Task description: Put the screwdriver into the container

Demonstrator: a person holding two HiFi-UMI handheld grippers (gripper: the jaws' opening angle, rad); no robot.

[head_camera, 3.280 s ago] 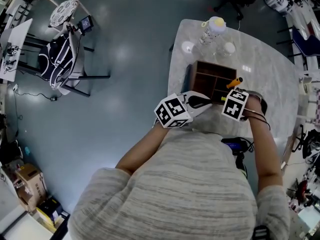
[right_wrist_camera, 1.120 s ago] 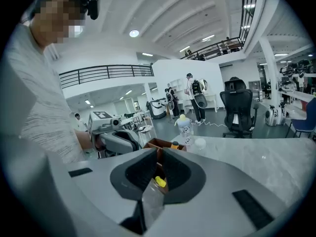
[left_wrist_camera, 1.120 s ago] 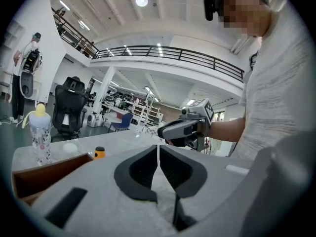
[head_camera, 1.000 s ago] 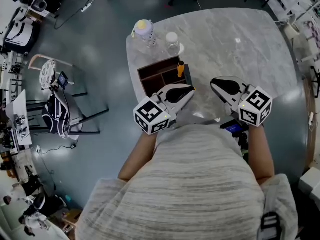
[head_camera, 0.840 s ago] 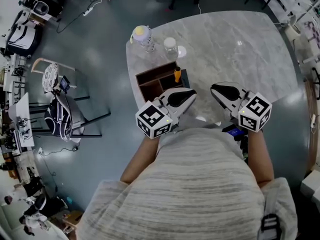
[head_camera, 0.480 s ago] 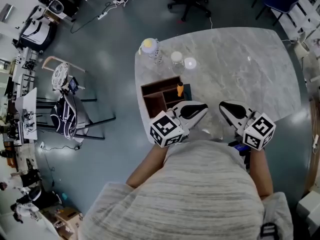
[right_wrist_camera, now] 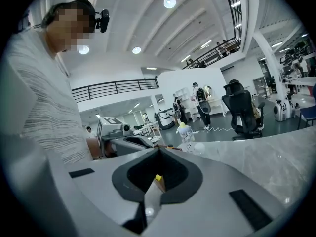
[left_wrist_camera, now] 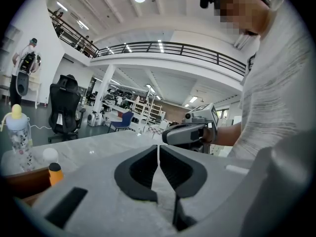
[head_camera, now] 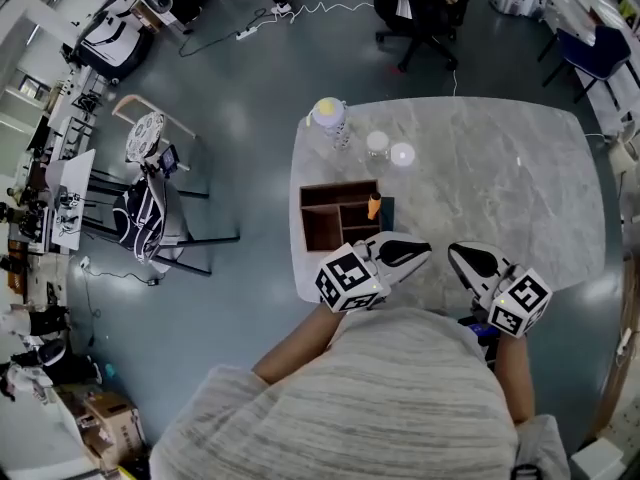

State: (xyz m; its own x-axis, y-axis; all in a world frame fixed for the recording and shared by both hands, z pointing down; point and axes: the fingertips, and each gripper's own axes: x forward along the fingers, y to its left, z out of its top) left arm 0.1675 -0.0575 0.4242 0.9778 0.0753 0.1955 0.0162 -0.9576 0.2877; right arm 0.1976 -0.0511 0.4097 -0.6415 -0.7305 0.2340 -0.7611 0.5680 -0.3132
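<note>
the screwdriver (head_camera: 373, 206) stands orange handle up in the container (head_camera: 322, 232), in its compartment at 3 o'clock. the left gripper (head_camera: 423, 254), at the container's 4 o'clock, is clenched on nothing. the right gripper (head_camera: 456, 252), just beside it toward 3 o'clock, has just been closing and is clenched empty too, over the marble table (head_camera: 500, 168).

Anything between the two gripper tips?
Head view: only bare grey marble tabletop between left gripper and right gripper, whose empty jaws just closed.
</note>
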